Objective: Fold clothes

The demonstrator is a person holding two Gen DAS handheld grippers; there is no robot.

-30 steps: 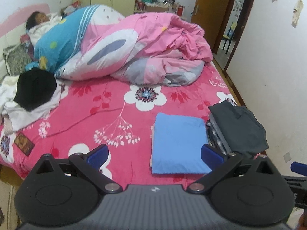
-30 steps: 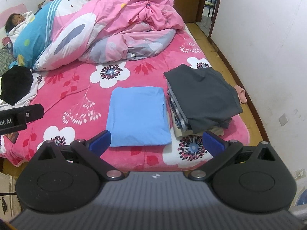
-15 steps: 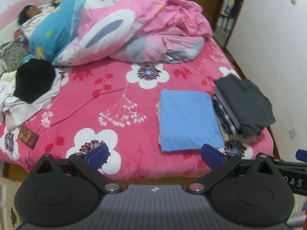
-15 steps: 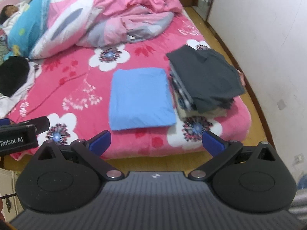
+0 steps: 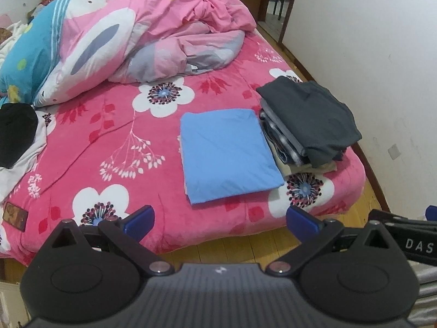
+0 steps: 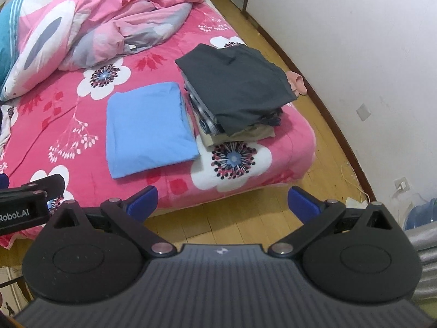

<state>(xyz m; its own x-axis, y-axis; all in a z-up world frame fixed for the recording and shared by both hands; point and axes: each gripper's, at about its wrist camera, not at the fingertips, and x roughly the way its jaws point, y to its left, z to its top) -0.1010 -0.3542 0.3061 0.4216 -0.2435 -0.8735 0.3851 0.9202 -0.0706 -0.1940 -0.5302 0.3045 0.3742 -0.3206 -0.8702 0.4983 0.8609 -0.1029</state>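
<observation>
Since a second ago both grippers have been drawn back from the bed (image 5: 207,227), so that yellow floorboards (image 6: 245,218) are now seen below its near edge. The left gripper (image 5: 220,220) is held with its blue fingers wide apart and nothing between them; the right gripper (image 6: 222,201) is likewise spread and empty, held over the floor. Near the foot of the pink flowered cover, a folded blue garment (image 6: 148,128) is laid flat. Just beside it, to the right, a stack (image 6: 235,95) of folded clothes is seen, topped by a dark grey piece, close to the bed's right edge. At the left edge a black garment (image 5: 16,131) is laid on white cloth (image 5: 24,158). Farther back, a crumpled pink quilt (image 5: 174,30) is heaped across the bed.
</observation>
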